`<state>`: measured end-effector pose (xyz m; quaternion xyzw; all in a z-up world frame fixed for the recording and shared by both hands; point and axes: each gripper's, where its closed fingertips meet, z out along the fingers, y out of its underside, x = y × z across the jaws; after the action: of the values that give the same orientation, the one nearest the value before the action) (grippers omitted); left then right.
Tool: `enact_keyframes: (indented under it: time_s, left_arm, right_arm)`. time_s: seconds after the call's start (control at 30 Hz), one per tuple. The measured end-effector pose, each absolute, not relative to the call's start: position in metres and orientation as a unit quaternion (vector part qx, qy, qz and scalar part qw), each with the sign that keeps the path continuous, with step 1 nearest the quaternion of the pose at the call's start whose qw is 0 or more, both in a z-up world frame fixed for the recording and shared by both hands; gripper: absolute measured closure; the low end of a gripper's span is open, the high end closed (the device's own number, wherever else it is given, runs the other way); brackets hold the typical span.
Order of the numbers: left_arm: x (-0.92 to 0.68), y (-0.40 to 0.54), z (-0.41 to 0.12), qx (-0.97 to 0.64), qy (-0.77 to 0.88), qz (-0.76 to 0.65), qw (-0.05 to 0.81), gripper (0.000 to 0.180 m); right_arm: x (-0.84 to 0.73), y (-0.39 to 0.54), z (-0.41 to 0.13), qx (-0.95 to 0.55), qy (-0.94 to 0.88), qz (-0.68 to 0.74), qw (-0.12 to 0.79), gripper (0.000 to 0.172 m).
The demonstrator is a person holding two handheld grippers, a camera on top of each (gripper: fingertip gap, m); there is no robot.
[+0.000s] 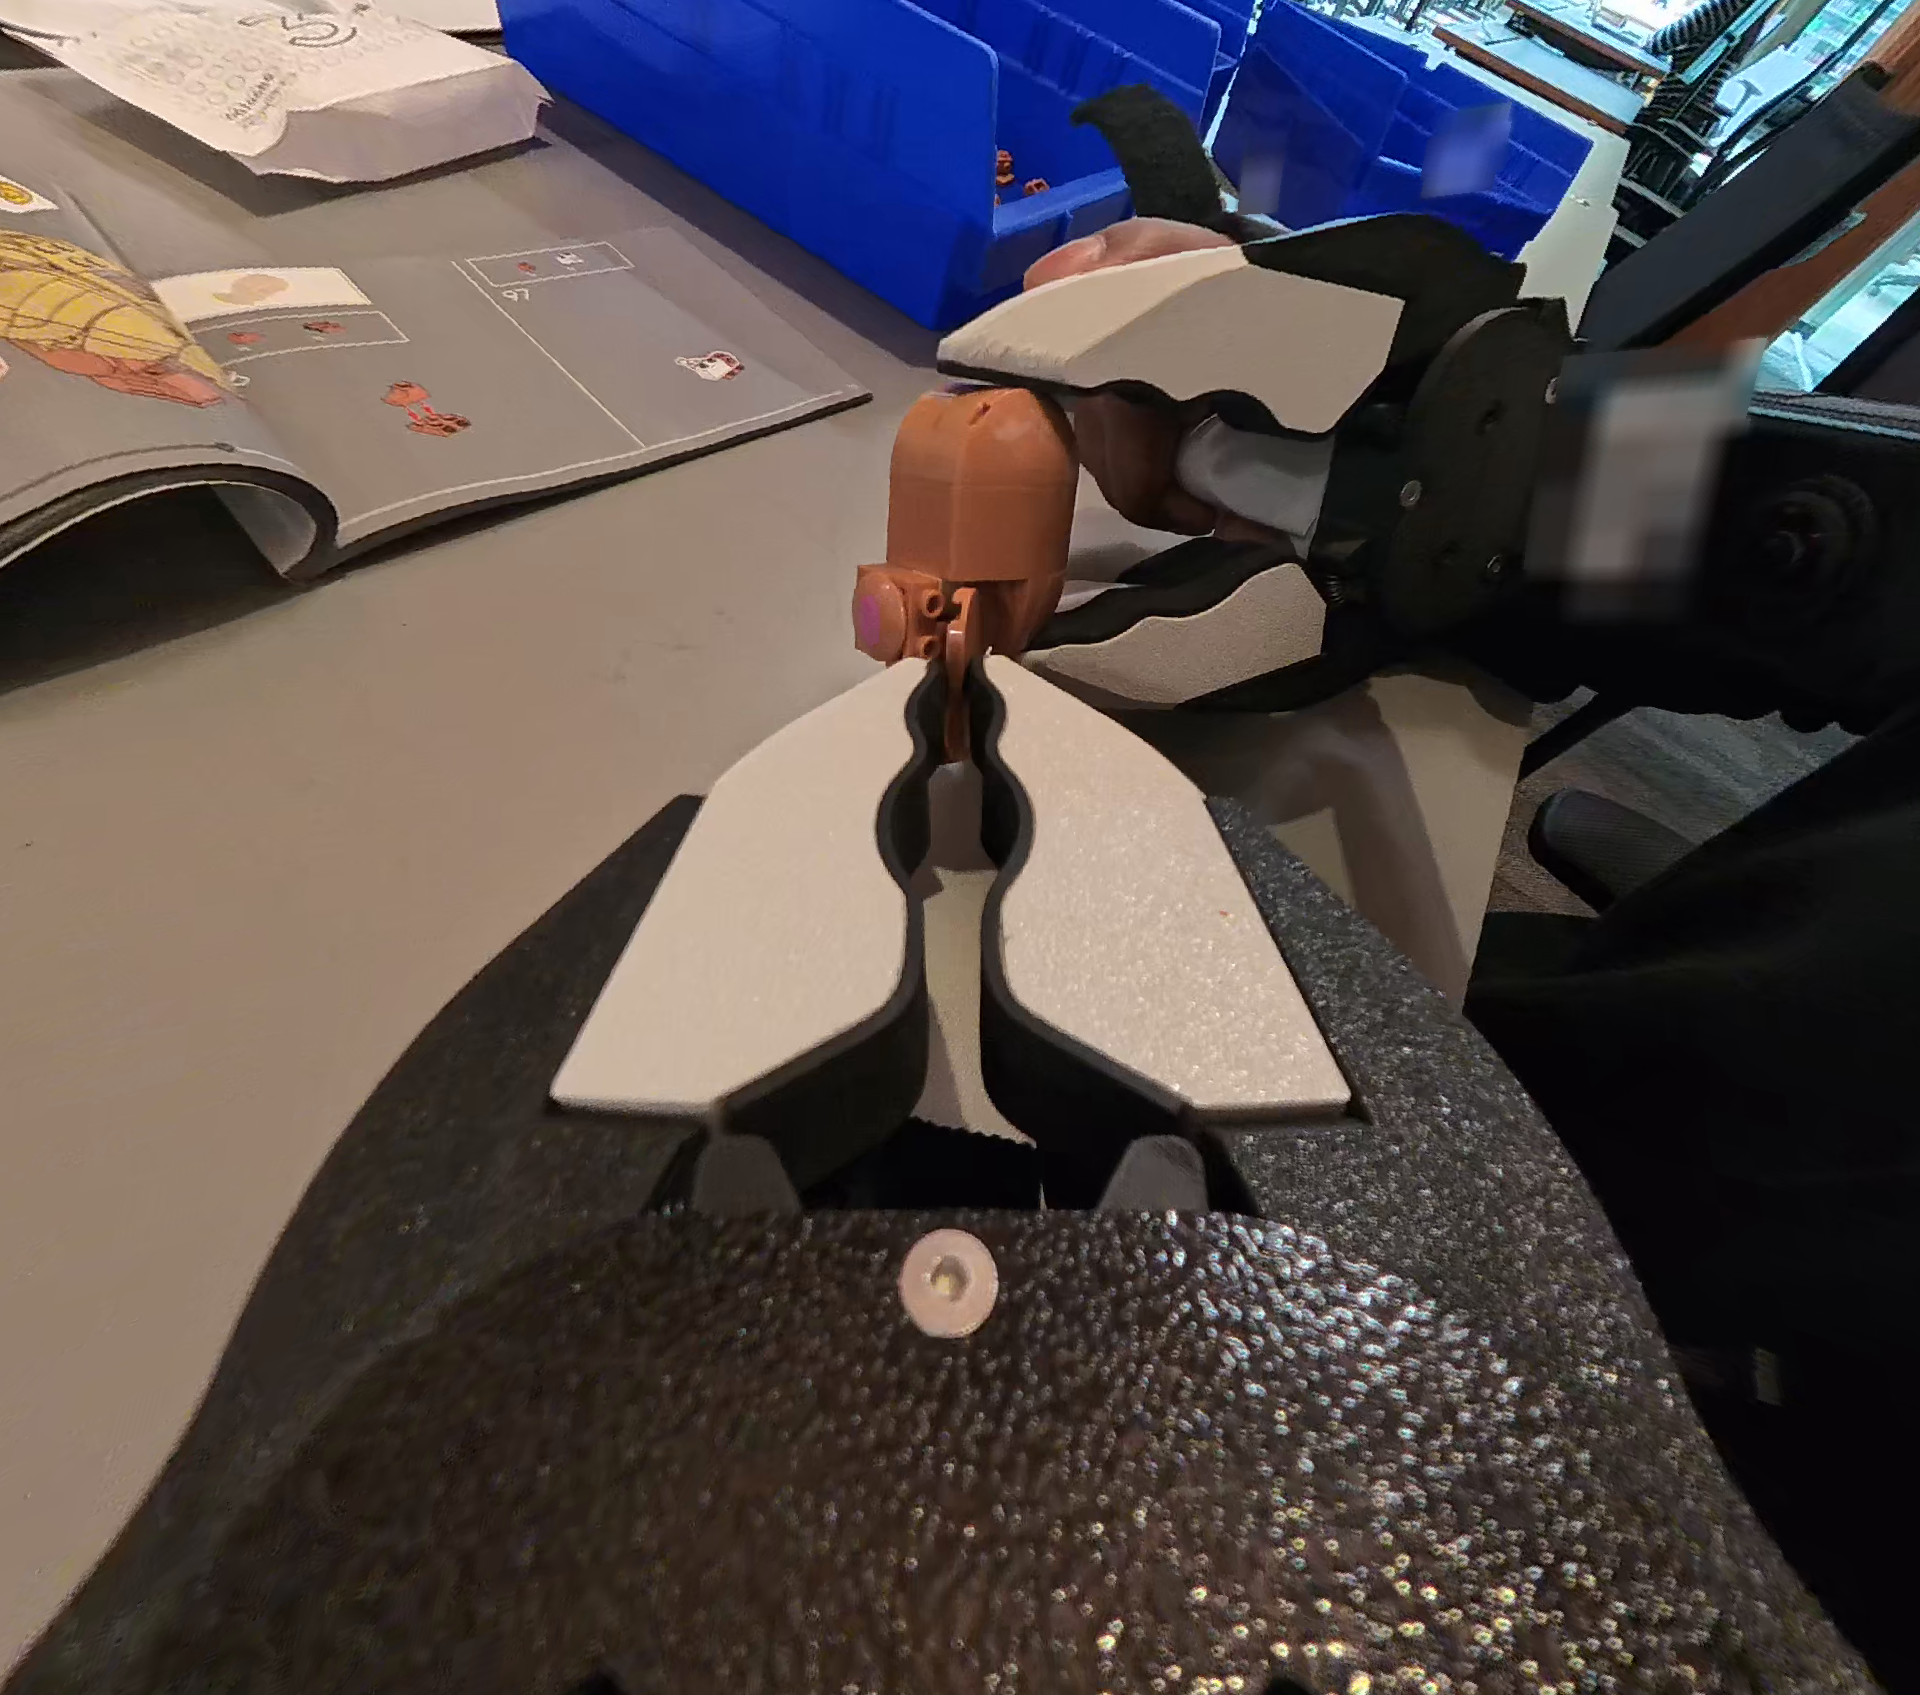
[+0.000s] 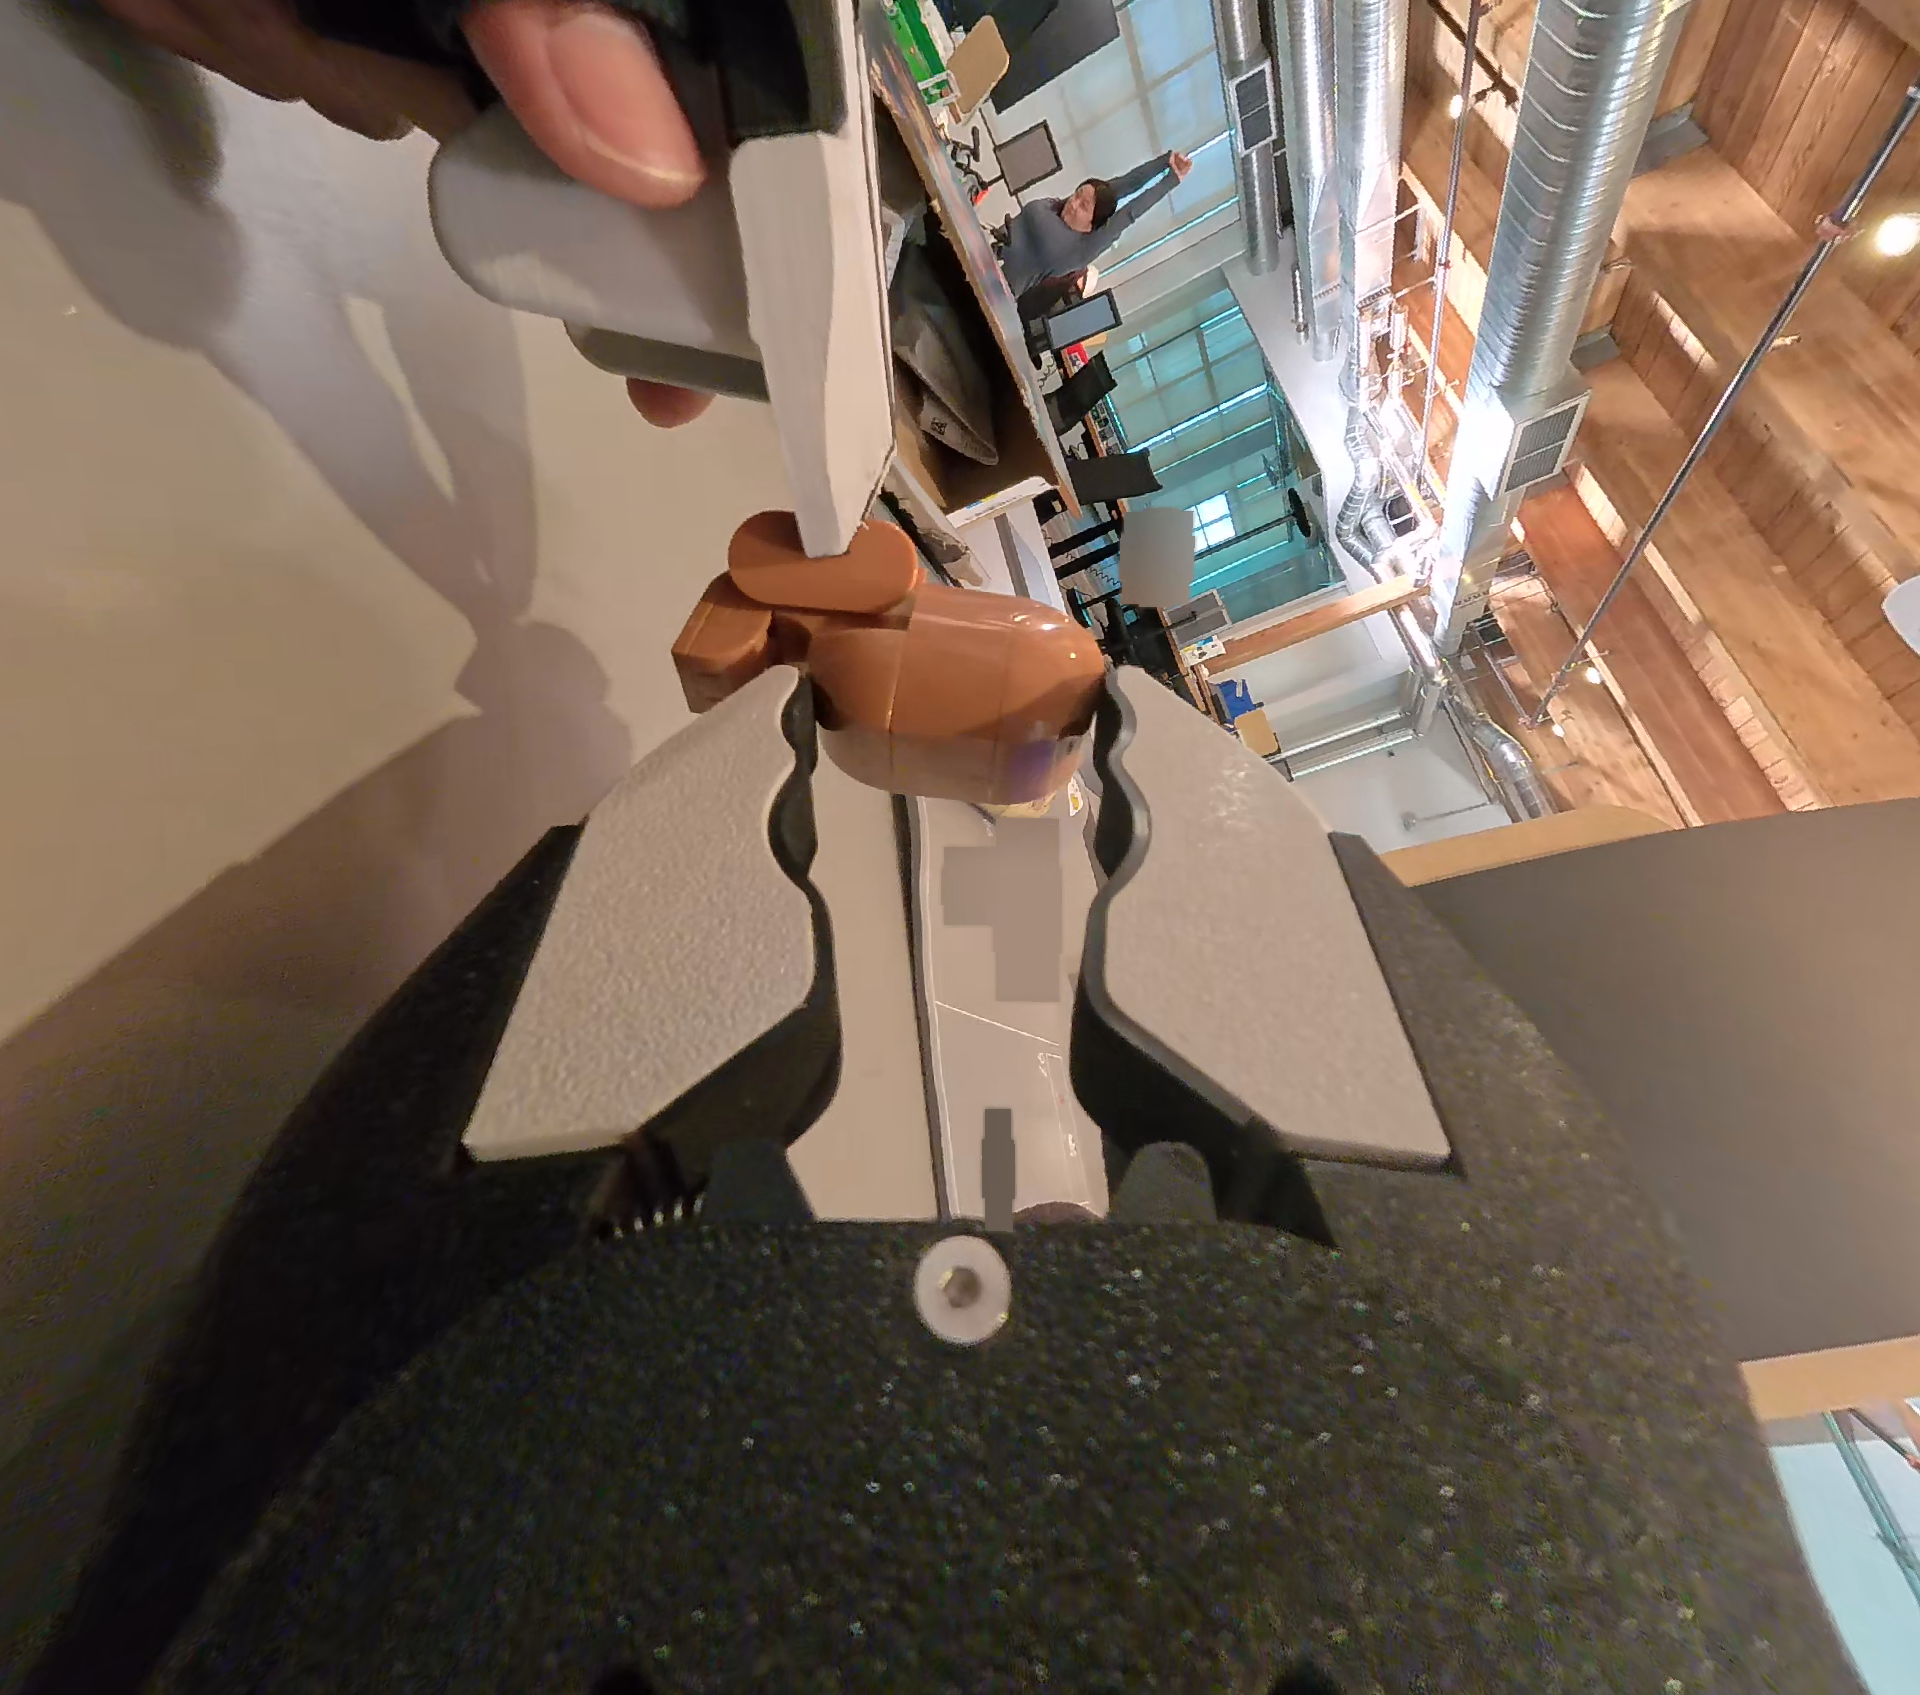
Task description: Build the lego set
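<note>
Grey table (image 1: 260, 814) before wood-panelled walls (image 2: 1766, 502), silver ducts (image 2: 1558, 139) and windows (image 2: 1195, 357).

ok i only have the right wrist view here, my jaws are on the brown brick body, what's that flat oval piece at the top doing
Observer: The left gripper has its jaws shut on that flat brown piece, edge-on.
Operator: and the little block next to it?
Observer: That small brown block has a pink round face, turned away from your camera.
Operator: what's on the table past it
Observer: An open instruction booklet lies on the grey table, with blue bins behind it.
</note>
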<state>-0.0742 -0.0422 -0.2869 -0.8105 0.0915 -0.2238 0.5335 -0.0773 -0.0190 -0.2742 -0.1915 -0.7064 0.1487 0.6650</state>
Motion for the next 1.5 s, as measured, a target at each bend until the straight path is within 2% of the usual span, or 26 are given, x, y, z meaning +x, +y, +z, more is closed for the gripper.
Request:
enact_keyframes:
  time_s: [0.77,1.13,1.5]
  left_arm:
    - [-0.078,-0.041,-0.288,-0.814,0.071,-0.202,0.540,0.174]
    - [-0.077,-0.044,-0.288,-0.807,0.081,-0.231,0.537,0.172]
    - [-0.069,-0.049,-0.285,-0.785,0.110,-0.322,0.518,0.167]
  right_arm:
    - [-0.073,-0.026,-0.272,-0.168,-0.705,0.167,0.669,0.121]
    - [-0.070,-0.032,-0.270,-0.147,-0.706,0.179,0.669,0.121]
    - [-0.065,-0.040,-0.265,-0.129,-0.702,0.201,0.671,0.121]
